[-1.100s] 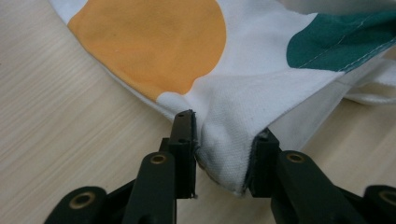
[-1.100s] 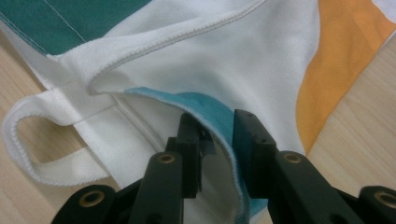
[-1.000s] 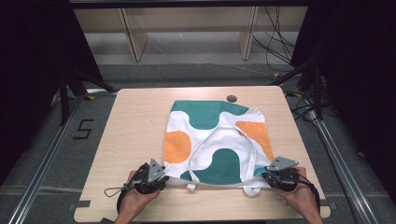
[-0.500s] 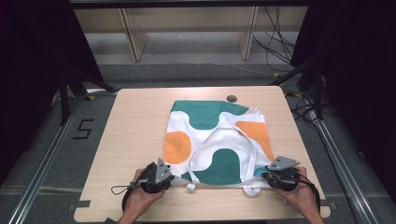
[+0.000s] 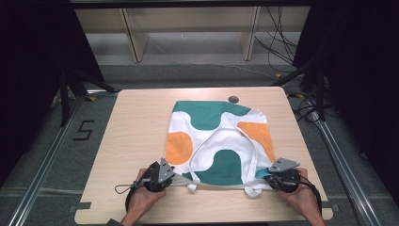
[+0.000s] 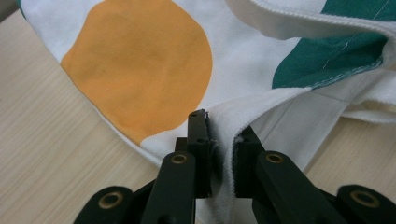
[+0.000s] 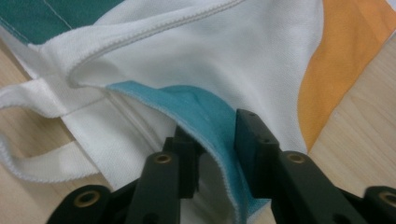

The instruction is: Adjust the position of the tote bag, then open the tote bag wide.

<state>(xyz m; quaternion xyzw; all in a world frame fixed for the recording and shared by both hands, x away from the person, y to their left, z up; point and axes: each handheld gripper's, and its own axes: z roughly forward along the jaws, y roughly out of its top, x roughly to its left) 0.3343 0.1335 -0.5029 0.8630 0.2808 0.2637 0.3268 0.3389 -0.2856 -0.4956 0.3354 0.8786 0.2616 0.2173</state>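
Dark walls stand around our wooden table (image 5: 136, 122), and the spotted cloth bag (image 5: 207, 136) lies flat in the middle of it. A second ago our left gripper (image 5: 162, 175) was out past the bag's near left corner; now we have slid it in, and its jaws pinch the white hem there. Our right gripper (image 5: 275, 179) has not moved and pinches the near right corner. We think both corners are ready to lift.

White cloth bag (image 5: 219, 141) with green and orange blobs lies flat on desk (image 5: 136, 127), handles folded over it, near edge gripped at both corners.
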